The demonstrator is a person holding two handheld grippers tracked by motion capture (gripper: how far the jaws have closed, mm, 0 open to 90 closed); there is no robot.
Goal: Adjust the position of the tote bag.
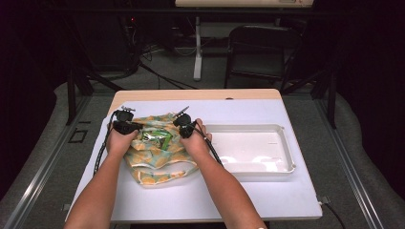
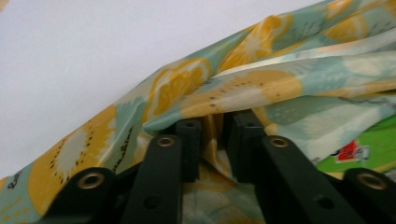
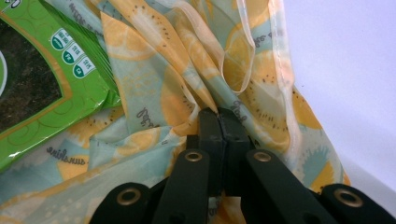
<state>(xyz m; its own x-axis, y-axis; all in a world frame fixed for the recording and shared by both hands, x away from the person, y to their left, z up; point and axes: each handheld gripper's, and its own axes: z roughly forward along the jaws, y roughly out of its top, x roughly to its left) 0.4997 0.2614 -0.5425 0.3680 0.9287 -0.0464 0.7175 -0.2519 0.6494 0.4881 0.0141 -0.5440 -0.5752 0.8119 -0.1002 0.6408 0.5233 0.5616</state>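
Both grippers worked at a fruit-print bag [image 1: 155,155] lying on the white table cover [image 1: 248,193], left of an empty white tray [image 1: 250,150]. Largest of the bag's contents in sight was a green packet [image 1: 157,138], showing at the bag's mouth between the hands. Left gripper [image 2: 215,135] had its jaws parted, a fold of the bag's fabric between them but not pinched. Right gripper [image 3: 218,123] was clenched on a gathered fold of the fabric, beside a pale handle loop [image 3: 240,51].
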